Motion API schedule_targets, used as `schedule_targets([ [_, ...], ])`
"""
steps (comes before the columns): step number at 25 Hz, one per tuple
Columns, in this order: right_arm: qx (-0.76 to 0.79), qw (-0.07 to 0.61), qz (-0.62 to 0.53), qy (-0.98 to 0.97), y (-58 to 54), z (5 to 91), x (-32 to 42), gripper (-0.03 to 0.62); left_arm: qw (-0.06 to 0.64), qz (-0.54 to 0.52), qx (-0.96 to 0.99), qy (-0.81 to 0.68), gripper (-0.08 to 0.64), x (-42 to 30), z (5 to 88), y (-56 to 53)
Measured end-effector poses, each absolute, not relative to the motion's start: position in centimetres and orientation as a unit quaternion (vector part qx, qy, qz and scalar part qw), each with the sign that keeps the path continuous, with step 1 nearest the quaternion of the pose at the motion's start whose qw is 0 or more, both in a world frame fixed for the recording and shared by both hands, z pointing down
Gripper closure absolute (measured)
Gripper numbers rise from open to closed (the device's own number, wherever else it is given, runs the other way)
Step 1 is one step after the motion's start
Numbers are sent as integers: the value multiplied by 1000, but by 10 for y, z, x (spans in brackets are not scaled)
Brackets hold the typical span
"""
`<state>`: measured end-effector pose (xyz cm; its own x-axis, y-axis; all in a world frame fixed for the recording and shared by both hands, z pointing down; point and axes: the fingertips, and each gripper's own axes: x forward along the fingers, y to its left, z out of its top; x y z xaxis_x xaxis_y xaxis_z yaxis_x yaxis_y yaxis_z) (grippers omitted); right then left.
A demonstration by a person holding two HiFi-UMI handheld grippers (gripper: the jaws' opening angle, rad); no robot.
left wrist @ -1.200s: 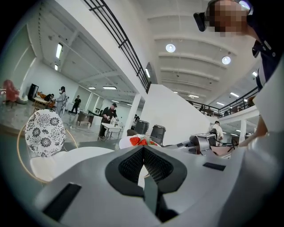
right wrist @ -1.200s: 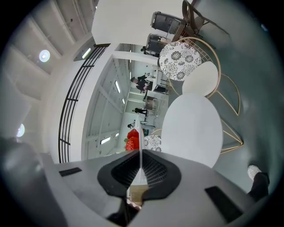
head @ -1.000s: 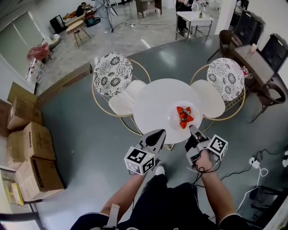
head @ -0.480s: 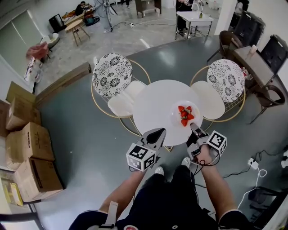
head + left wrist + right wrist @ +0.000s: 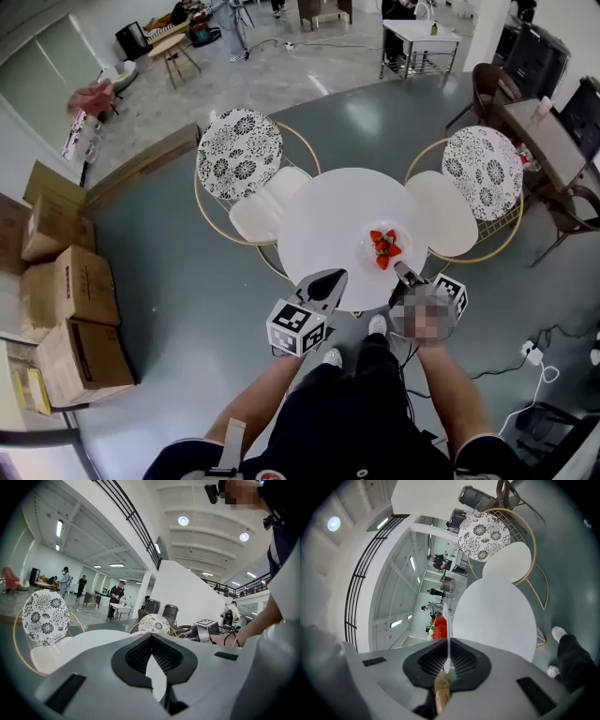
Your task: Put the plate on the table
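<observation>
Your right gripper (image 5: pixel 404 273) pinches the near rim of the plate (image 5: pixel 367 250), its fingers closed tight on the thin edge. It holds the plate and its strawberries (image 5: pixel 382 246) over the near right part of the round table (image 5: pixel 323 216); whether the plate touches the top cannot be told. Your left gripper (image 5: pixel 328 281) hovers at the table's near edge, left of the plate, fingers pressed together at the tips with nothing between them, while two patterned chairs (image 5: pixel 237 155) stand on the far side.
</observation>
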<state>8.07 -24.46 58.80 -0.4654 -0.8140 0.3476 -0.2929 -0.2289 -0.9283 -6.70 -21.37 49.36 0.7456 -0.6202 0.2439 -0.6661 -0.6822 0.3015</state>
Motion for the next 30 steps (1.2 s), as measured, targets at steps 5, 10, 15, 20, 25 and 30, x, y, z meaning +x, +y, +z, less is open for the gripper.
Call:
schedule_targets([
  [5, -466, 184, -642, 580, -256, 614, 83, 575, 197, 75, 911, -355, 555, -51, 512, -227],
  [10, -460, 164, -656, 575, -264, 641, 86, 574, 208, 88, 908, -352, 555, -33, 531, -235],
  [15, -458, 149, -664, 572, -269, 665, 86, 574, 216, 101, 904, -355, 555, -27, 549, -237],
  [20, -456, 133, -669, 572, -277, 682, 86, 575, 221, 111, 900, -359, 555, -24, 560, -241],
  [25, -454, 120, -675, 569, -283, 694, 82, 575, 232, 118, 895, -363, 555, -27, 568, -244],
  [30, -452, 112, -678, 569, -283, 698, 81, 574, 241, 118, 892, -364, 555, -25, 574, -245],
])
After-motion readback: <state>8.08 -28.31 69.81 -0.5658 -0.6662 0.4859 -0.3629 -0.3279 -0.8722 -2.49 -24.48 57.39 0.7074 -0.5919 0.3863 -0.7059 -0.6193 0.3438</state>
